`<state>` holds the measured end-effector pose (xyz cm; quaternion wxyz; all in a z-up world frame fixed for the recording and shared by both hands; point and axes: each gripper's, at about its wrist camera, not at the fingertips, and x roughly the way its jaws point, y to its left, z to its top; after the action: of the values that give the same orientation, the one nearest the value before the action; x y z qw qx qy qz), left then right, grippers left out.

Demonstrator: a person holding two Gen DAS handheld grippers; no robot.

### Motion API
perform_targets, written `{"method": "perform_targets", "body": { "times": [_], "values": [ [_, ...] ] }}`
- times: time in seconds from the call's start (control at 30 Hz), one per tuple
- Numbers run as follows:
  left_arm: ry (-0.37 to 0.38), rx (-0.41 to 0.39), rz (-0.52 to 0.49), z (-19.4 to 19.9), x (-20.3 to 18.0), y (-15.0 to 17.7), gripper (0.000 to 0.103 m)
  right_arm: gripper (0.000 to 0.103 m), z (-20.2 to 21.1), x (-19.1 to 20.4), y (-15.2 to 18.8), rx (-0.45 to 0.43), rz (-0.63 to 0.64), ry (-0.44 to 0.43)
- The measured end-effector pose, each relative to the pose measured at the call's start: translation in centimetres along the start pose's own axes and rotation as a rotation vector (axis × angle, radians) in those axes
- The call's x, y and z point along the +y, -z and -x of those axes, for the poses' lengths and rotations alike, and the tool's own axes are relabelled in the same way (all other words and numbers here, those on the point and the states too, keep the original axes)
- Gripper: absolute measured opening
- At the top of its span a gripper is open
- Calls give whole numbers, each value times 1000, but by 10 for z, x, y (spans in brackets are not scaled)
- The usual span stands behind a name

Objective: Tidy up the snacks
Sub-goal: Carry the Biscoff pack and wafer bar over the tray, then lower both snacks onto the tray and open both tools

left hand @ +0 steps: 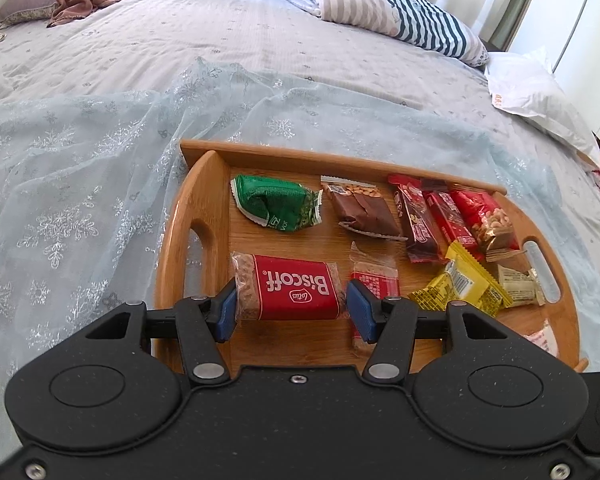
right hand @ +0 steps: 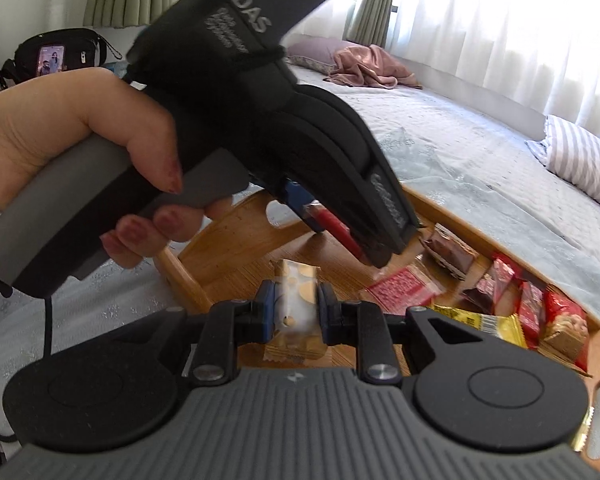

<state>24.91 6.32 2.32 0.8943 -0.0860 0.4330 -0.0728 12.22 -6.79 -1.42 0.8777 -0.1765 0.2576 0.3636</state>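
One oval wooden tray (left hand: pixel 204 184) with cut-out handles sits on a grey bed (left hand: pixel 220 40) draped in snowflake gauze, carrying about ten wrapped snacks: one green packet (left hand: pixel 276 202), one yellow packet (left hand: pixel 466 286), several red bars. The left gripper (left hand: pixel 290 308) crosses the right camera's view, its jaws clamped on a red Biscoff biscuit pack (left hand: pixel 296 290) above the tray. The right gripper (right hand: pixel 294 314) pinches a clear-wrapped golden cookie pack (right hand: pixel 298 312), jaws narrow

Left gripper (left hand: pixel 290 310) tilts downward, jaws part-closed; right gripper (right hand: pixel 294 312) apparently clamped narrow; a hand (right hand: pixel 60 152) grips the left handle.
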Motion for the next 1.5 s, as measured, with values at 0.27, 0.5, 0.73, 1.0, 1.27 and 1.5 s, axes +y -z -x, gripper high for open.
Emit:
{"method": "perform_targets", "body": {
  "times": [0.27,0.5,0.73,1.0,1.27,1.5],
  "values": [
    [-8,-14,-20,-5,-4,-2,54,28,-3,2,-1,-5,-14,-2],
    [-8,-22,-23,-6,-5,-2,54,27,-3,6,-4,-24,-18,-12],
    [-13,-23,-23,-5,-4,-3,56,33,-3,1,-1,-35,-35,-14],
    [-23,-42,-31,5,-5,-2,65,47,7,-5,3,-62,-54,-7],
    [-26,-63,-37,19,-9,1,73,53,20,-8,7,-74,-78,18],
    [-24,-67,-44,28,-18,9,76,57,32,-16,13,-88,-126,68]
  ]
}}
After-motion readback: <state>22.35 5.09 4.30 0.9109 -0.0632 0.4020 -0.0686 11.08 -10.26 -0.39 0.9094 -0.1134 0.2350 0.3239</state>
